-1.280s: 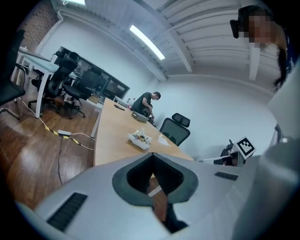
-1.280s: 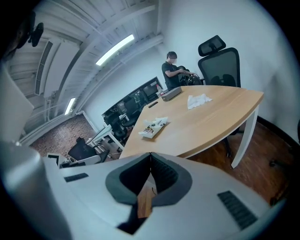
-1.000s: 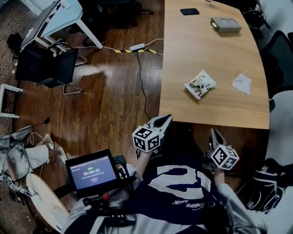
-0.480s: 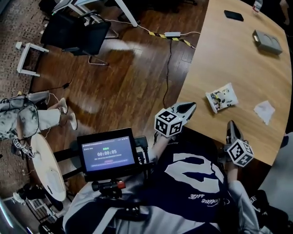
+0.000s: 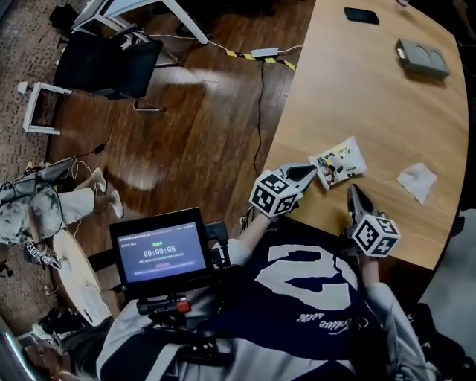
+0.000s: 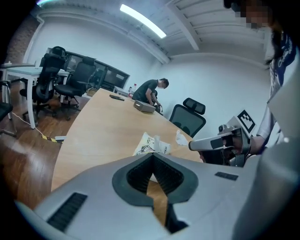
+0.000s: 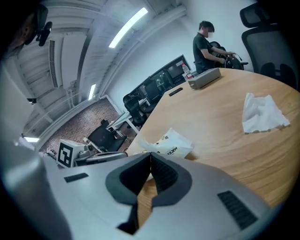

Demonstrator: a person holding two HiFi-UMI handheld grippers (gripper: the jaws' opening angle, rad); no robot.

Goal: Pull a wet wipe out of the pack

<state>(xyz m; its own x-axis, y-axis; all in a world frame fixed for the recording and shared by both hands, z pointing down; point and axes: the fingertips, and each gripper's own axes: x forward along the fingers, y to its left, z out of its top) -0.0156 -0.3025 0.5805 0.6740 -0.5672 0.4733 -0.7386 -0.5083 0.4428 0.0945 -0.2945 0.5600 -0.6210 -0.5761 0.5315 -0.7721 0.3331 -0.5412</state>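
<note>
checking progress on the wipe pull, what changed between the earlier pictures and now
Both grippers came forward from near the person's body to the wooden table: the left gripper now points close beside the white printed wet wipe pack, the right gripper reaches over the table edge. Both are shut and empty; nothing was grasped. The pack, crumpled white wipe, grey box and black phone stayed put.

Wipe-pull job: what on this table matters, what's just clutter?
Job:
- white printed soft wet wipe pack
- left gripper, shut, empty
- right gripper, shut, empty

Lying about:
- crumpled white tissue
- grey rectangular box
- black phone
</note>
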